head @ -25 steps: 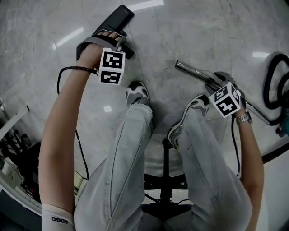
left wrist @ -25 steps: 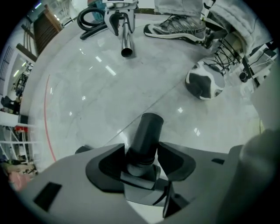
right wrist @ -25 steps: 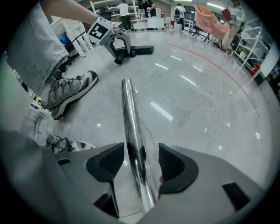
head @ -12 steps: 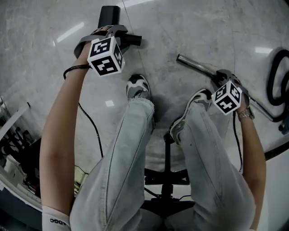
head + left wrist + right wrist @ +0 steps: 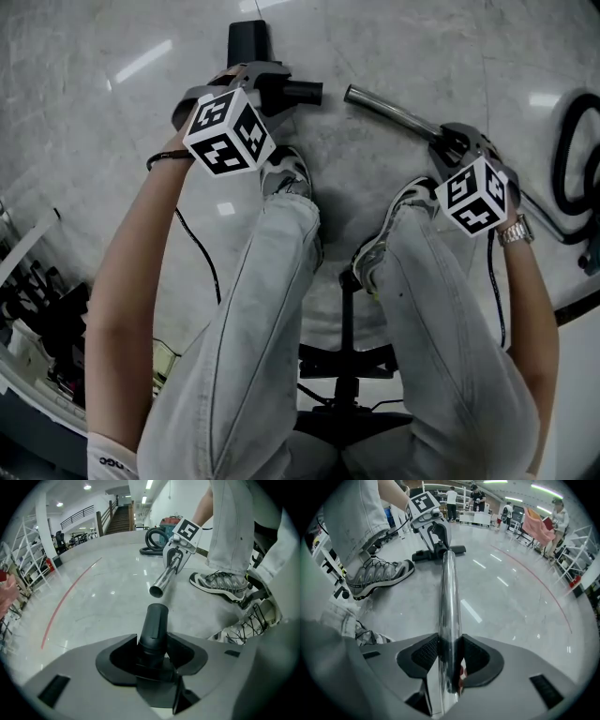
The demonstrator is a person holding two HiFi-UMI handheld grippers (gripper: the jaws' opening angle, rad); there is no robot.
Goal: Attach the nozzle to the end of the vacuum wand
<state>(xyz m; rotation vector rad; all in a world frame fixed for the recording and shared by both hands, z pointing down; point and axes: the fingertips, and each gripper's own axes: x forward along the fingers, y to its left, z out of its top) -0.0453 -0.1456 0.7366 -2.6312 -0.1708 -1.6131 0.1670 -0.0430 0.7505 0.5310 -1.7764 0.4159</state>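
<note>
We look down on a glossy grey marble floor [image 5: 394, 56], with a black hose [image 5: 570, 178] coiled at the right edge. A second ago the nozzle [image 5: 281, 91] lay slanted away from us on the left. Now the left gripper [image 5: 258, 80] has carried it toward the shoes [image 5: 286, 178] and turned it, so its round neck points right, at the wand [image 5: 389, 111]. The wand's open end has swung up and left. The two ends now face each other, near but apart. Both pairs of jaws have just been closing. The left pair is clamped on the nozzle's neck, and the right gripper [image 5: 459, 145] is clamped on the chrome wand. Both forearms reach down past the knees and the grippers point steeply at the floor. The left wrist is rolled so that its marker cube tilts.
</note>
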